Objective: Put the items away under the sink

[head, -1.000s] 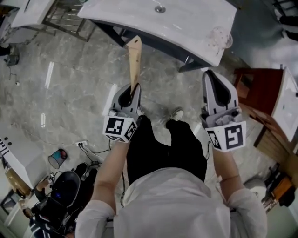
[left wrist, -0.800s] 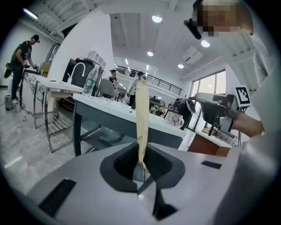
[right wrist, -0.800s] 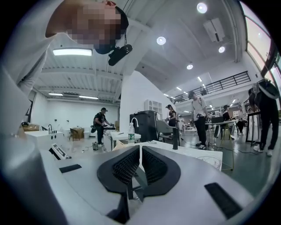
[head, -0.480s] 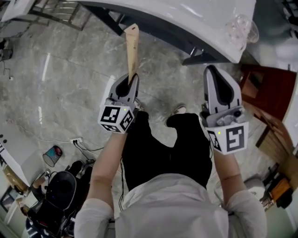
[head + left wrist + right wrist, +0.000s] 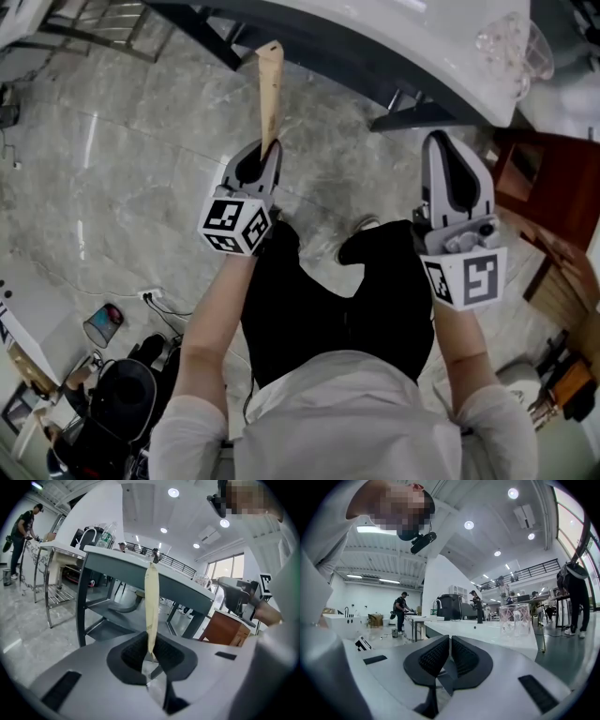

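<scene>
The white sink counter runs across the top of the head view on its dark frame. In the left gripper view, a grey shelf sits low under it, right of centre-left. A brown wooden cabinet stands at the right edge. My left hand-held gripper, left of centre, is clamped on the lower end of a thin tan strip. The strip stands upright from the jaws, its far end just in front of the counter's edge and still outside the frame. My right hand-held gripper has its jaws pressed together with nothing between them. A clear glass sits on the counter at the upper right.
</scene>
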`<state>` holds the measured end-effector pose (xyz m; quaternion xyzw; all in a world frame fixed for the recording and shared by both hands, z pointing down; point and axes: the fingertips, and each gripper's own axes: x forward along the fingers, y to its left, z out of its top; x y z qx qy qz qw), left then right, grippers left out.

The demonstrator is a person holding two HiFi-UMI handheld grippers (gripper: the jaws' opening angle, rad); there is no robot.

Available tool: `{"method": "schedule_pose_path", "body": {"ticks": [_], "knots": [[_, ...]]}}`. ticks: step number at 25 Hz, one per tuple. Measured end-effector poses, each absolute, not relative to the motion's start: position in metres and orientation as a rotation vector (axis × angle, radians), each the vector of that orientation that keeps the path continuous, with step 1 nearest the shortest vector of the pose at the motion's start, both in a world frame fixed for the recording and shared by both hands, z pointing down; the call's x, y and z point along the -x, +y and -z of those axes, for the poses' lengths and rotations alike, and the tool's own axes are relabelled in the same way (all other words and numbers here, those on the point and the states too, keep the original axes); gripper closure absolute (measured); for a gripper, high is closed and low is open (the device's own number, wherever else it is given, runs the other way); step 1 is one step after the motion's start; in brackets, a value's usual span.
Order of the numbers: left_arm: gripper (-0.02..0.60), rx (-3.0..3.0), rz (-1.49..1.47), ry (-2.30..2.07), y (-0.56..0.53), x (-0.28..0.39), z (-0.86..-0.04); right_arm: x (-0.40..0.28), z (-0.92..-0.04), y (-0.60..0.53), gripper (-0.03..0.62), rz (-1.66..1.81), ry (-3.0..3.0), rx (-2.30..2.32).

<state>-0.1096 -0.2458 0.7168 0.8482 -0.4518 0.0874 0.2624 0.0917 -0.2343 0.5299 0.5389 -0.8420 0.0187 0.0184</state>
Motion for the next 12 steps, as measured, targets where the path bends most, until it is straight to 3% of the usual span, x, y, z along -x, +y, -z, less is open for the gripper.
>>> {"method": "schedule_pose_path", "body": {"ticks": [12], "knots": [[0.546, -2.292, -0.261, -1.183, -0.271, 0.102, -0.779, -0.09, -0.574, -0.243, 0.553, -0.06, -2.604, -1.718]]}}
